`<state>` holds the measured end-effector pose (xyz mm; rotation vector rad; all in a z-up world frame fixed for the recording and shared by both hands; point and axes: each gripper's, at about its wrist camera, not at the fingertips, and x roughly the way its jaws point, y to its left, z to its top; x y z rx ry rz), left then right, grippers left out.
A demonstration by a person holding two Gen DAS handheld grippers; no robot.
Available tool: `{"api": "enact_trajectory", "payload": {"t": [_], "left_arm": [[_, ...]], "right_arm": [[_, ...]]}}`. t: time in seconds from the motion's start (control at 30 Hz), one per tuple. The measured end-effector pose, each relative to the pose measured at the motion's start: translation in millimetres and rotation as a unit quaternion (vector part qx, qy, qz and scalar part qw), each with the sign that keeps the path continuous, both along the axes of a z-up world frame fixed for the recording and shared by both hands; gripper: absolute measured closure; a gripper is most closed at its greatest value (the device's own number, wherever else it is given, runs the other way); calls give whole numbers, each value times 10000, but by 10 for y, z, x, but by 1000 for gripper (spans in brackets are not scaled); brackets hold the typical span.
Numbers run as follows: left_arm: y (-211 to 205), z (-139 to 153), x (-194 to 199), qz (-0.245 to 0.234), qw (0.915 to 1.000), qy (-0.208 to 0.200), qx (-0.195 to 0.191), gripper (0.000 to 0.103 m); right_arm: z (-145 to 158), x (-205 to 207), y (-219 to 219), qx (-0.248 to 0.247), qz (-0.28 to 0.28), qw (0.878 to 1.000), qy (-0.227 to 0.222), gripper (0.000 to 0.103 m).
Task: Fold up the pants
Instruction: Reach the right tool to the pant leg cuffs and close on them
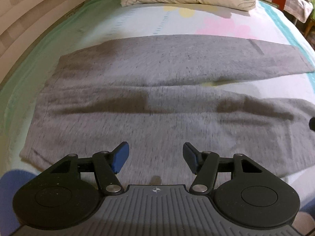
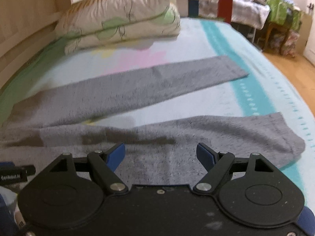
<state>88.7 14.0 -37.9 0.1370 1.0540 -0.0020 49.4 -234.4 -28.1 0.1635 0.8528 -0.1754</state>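
On a bed spread with a pastel sheet (image 1: 137,19), a pair of grey pants (image 1: 157,74) lies flat and unfolded, its two legs splayed apart in a narrow V. The waistband end sits toward the left of the left wrist view, near the wooden side panel (image 1: 23,19); the cuffs point toward the right, reaching the turquoise stripe (image 2: 246,90) along the sheet's far side. The farther leg (image 2: 137,90) lies smooth and straight, while the nearer leg (image 2: 216,133) is slightly rumpled, its cuff curling near the bed's edge. A sliver of sheet shows between the two legs.

The left gripper (image 1: 156,157) hovers over the nearer leg close to the waist end, its blue-padded fingers (image 1: 121,157) spread wide with nothing between them. The right gripper (image 2: 160,157) hangs over the same leg farther toward the cuff, its jaws likewise wide apart and empty. Whether either touches the fabric cannot be told; both views are somewhat blurred.

Two floral pillows (image 2: 122,19) are stacked at the far end of the bed, well apart from the pants. Beyond the bed, a red post (image 2: 225,2), a cluttered piece of furniture (image 2: 279,19) and wooden flooring (image 2: 291,66) show in the right wrist view.
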Motion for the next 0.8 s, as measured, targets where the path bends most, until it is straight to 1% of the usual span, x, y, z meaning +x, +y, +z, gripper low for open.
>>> {"api": "enact_trajectory", "payload": {"t": [0.17, 0.33, 0.43, 0.57, 0.67, 0.73, 0.8], "left_arm": [[-43, -48, 369, -2, 10000, 30, 30, 44], [-56, -102, 801, 15, 9999, 80, -62, 44], [-88, -157, 1073, 15, 10000, 39, 44, 44], [-106, -232, 1395, 58, 9999, 22, 106, 44], [-106, -316, 1584, 86, 9999, 40, 144, 44], [-114, -394, 1692, 63, 9998, 109, 174, 44], [-120, -502, 1760, 18, 9994, 279, 205, 44]], "right_arm": [[-148, 242, -74, 166, 127, 9992, 335, 24], [-243, 694, -266, 34, 110, 9988, 470, 24], [-305, 970, -407, -40, 41, 9985, 538, 25], [-318, 1408, -609, -79, 24, 9986, 529, 25], [-289, 1801, -750, -66, 27, 9991, 418, 25], [-290, 2082, -832, -86, -33, 9994, 346, 25], [-324, 2405, -917, -124, -131, 9992, 354, 25]]}}
